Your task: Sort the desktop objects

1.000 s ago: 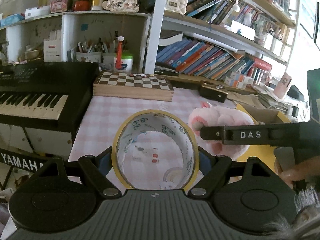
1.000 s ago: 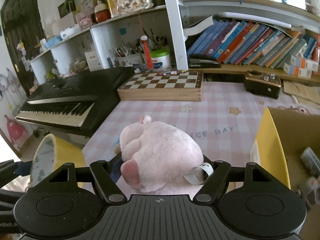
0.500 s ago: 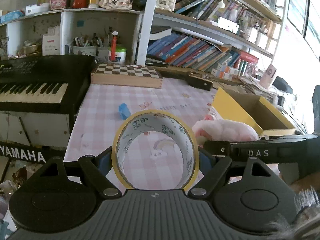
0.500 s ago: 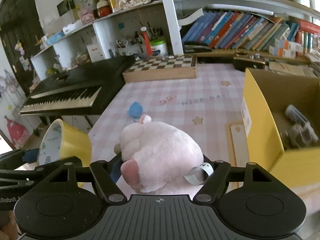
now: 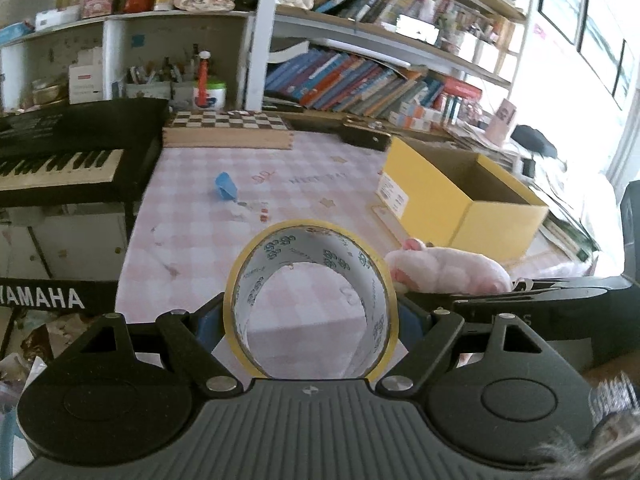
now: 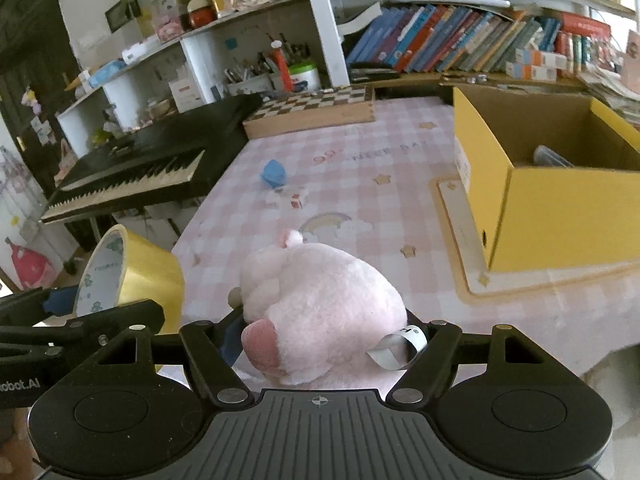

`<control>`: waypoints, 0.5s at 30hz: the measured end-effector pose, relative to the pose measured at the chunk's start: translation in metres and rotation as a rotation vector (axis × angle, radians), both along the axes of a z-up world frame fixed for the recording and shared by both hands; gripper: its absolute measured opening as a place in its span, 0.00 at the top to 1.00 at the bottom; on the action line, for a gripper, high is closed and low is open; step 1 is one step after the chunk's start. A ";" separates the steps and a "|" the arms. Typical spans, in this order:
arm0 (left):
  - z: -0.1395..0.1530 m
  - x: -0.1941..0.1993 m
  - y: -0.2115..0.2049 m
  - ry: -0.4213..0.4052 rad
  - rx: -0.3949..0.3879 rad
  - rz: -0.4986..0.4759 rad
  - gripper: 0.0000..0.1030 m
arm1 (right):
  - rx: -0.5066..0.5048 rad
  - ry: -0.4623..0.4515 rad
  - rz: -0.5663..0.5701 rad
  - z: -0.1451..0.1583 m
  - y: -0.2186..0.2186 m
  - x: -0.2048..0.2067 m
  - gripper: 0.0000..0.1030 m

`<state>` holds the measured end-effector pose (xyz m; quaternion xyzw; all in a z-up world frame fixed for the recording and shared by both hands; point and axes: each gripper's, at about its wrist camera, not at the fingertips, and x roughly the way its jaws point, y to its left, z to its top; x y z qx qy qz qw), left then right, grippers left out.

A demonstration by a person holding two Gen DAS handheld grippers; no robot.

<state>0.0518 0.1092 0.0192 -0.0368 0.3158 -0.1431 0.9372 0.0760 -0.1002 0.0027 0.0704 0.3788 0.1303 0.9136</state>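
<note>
My left gripper (image 5: 310, 316) is shut on a wide roll of yellow tape (image 5: 256, 292), held upright so I look through its core. The same tape roll (image 6: 148, 276) shows at the left of the right wrist view. My right gripper (image 6: 324, 328) is shut on a pink plush toy (image 6: 320, 300) with a white tag; the plush (image 5: 448, 272) also appears to the right of the tape in the left wrist view. Both are held above the near edge of the pink checked tablecloth (image 6: 360, 184). An open yellow cardboard box (image 6: 560, 216) stands to the right with some items inside.
A small blue object (image 6: 274, 172) and a little white-and-red piece (image 6: 296, 200) lie mid-table. A chessboard box (image 6: 312, 116) sits at the back. A black keyboard (image 6: 136, 172) borders the left side. Shelves of books (image 6: 460, 40) line the rear.
Both grippers have drawn back from the shelves with their loads still held. The table looks farther off, and the yellow box and blue object have come into fuller view.
</note>
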 end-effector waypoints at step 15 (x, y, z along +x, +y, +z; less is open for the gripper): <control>-0.008 -0.018 -0.034 0.019 -0.004 -0.180 0.21 | -0.005 0.030 -0.163 -0.008 -0.033 -0.048 0.28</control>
